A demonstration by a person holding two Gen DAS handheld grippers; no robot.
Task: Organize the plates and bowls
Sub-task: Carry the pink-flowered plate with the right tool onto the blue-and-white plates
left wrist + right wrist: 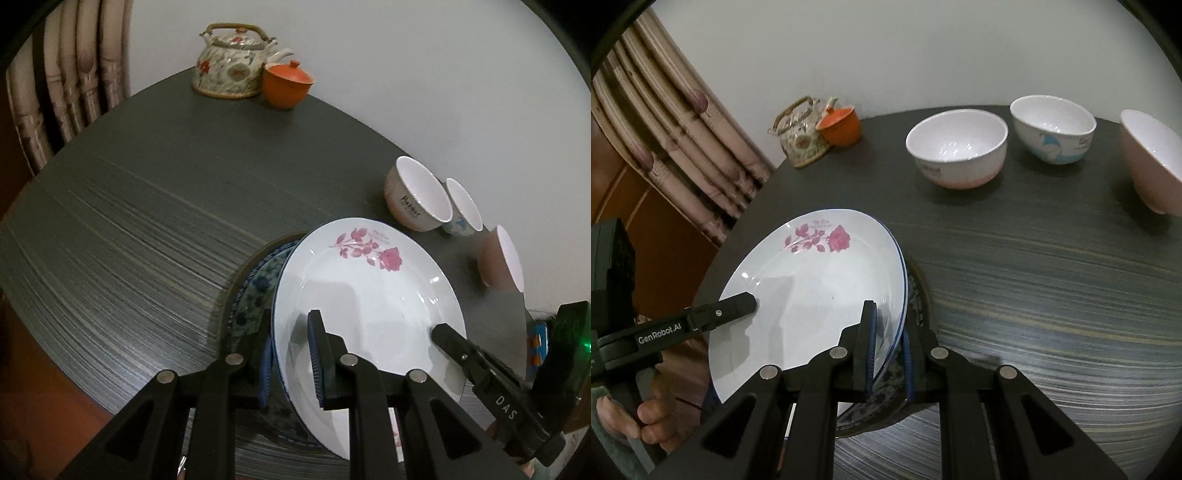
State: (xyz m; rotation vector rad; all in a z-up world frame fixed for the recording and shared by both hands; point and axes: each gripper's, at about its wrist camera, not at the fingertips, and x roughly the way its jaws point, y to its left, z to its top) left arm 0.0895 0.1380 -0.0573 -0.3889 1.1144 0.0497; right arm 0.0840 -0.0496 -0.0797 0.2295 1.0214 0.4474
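Gripping the stacked plates [369,295] at opposite rims, my left gripper [290,360] and right gripper [888,354] each clamp closed to steady them together

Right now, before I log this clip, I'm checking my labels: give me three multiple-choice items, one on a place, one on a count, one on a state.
1. Where is the teapot? A) beside the orange cup B) inside a bowl C) on the plate
2. How many bowls are on the table? A) one B) three C) five
3. The rose plate is A) broken B) upside down C) gripped at its rim
Answers: 1 A, they stand side by side; 2 B, three stand in a row; 3 C, left gripper and right gripper each clamp its rim.
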